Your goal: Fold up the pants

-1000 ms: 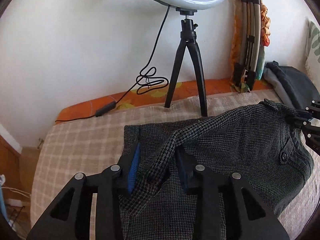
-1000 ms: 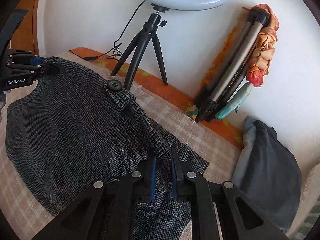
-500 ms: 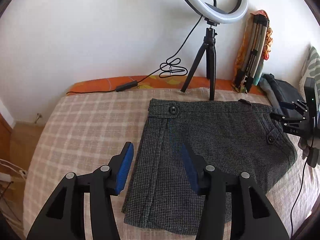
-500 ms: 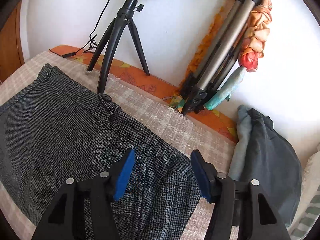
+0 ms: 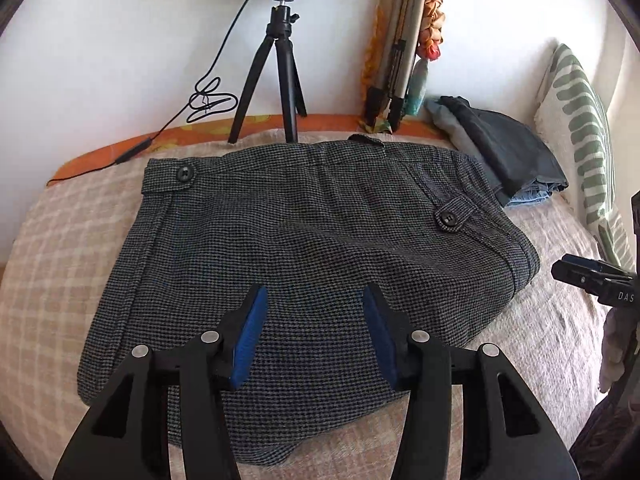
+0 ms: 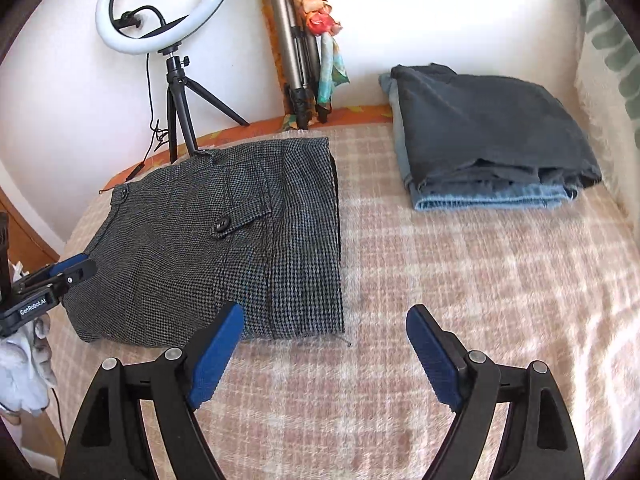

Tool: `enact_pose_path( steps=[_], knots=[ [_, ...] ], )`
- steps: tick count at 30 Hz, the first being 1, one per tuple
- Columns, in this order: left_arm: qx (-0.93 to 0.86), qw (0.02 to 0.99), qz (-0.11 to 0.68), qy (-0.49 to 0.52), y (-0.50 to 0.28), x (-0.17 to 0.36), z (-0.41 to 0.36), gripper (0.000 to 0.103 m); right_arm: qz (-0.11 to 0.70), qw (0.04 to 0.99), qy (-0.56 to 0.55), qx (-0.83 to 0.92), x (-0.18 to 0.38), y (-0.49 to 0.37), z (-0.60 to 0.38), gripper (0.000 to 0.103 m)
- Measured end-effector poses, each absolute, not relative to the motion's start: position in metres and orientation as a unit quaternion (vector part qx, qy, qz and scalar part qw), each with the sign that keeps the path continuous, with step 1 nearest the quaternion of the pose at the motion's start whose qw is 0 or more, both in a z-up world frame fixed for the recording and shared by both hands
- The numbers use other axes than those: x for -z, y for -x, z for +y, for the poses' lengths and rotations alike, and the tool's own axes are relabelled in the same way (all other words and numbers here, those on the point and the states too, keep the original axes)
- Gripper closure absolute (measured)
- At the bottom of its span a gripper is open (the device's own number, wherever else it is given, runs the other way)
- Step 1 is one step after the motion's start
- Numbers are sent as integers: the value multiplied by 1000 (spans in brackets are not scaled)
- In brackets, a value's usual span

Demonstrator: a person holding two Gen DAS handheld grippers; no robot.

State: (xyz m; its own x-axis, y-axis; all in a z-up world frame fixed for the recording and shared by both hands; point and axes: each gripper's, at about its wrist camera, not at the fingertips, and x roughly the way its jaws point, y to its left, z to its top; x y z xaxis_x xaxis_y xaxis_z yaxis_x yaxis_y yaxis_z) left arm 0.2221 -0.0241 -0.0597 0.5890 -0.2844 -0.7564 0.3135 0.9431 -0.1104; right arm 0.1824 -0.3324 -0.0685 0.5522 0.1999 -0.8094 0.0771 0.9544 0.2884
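Note:
The grey houndstooth pants lie folded flat on the beige checked bed cover; they also show in the right wrist view. My left gripper is open and empty, hovering over the near edge of the pants. My right gripper is open and empty, above the bed cover just right of the pants' corner. The right gripper shows at the right edge of the left wrist view, and the left gripper shows at the left edge of the right wrist view.
A ring light on a black tripod stands at the wall behind the pants. A folded tripod with a scarf leans on the wall. Folded dark and blue jeans lie at the back right. A green-striped pillow is at the right.
Both grippers let go of the pants, opened, and pulled back. The pants went from held up to lying folded flat on the bed. The right gripper swung right.

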Motion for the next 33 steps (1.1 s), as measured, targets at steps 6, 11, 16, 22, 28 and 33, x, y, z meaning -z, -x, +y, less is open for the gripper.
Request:
enact_pose_path(
  steps=[6, 11, 16, 22, 28, 33],
  knots=[
    [177, 894, 406, -70, -232, 64, -69, 55, 467, 845, -255, -60, 99, -184, -326, 17],
    [167, 880, 431, -112, -243, 98, -92, 54, 448, 842, -298, -46, 117, -198, -323, 23],
    [169, 885, 418, -113, -242, 106, -92, 54, 416, 862, -288, -30, 116, -209, -316, 27],
    [147, 907, 383, -97, -239, 86, -87, 54, 395, 866, -306, -27, 114, -214, -316, 70],
    [135, 895, 406, -128, -249, 104, -93, 54, 384, 886, -259, -22, 100, -211, -310, 82],
    [127, 897, 414, -85, -247, 89, -69, 54, 371, 909, -188, -24, 76, -211, -295, 86]
  ],
)
